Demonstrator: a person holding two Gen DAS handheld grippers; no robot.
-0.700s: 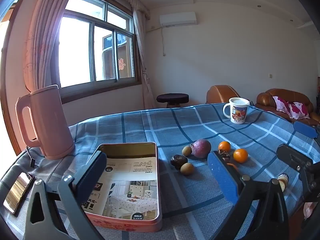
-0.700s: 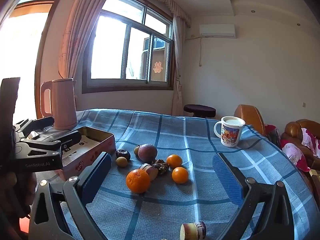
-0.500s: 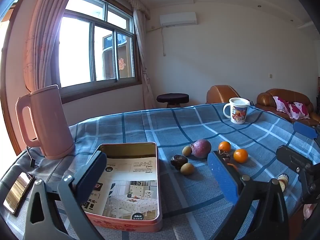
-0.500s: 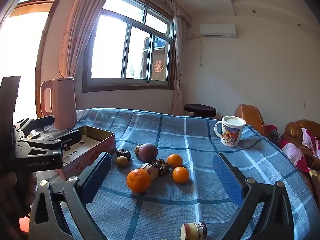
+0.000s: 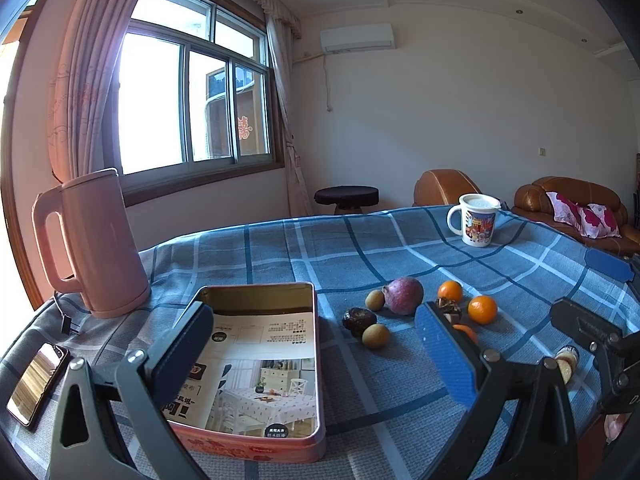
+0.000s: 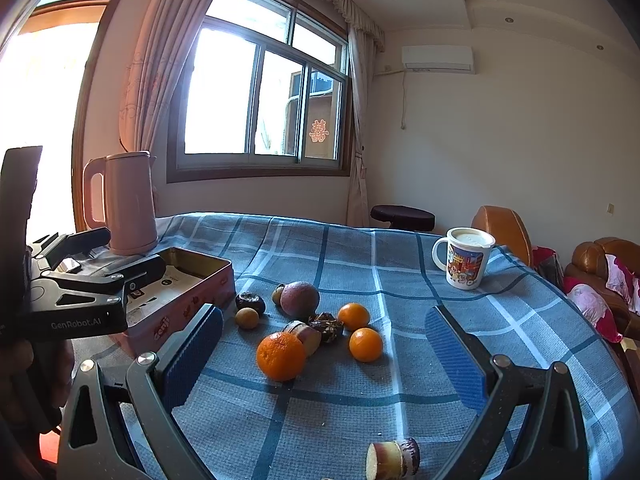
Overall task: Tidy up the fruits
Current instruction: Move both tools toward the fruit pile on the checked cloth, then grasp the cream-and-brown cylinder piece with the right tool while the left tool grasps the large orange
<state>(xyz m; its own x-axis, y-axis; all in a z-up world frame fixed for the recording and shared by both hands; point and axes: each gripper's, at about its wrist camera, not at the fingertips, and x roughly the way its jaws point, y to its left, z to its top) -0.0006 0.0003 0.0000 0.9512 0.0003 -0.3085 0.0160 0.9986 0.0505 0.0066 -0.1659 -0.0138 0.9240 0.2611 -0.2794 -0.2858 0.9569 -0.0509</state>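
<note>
Left wrist view alone shows the phone [image 5: 36, 382] beside the kettle [image 5: 96, 240].

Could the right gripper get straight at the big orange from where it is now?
Probably yes. The right gripper is open and empty, and the big orange lies ahead between its fingers on the cloth, nearest of the pile. A cut fruit piece touches its far side and might get nudged.

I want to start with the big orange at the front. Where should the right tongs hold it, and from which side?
Probably across its widest middle, coming from the near side. The big orange is round and sits foremost in the pile, with bare cloth in front; the cut piece touches its back. The right tongs are open, wider than the orange.
</note>
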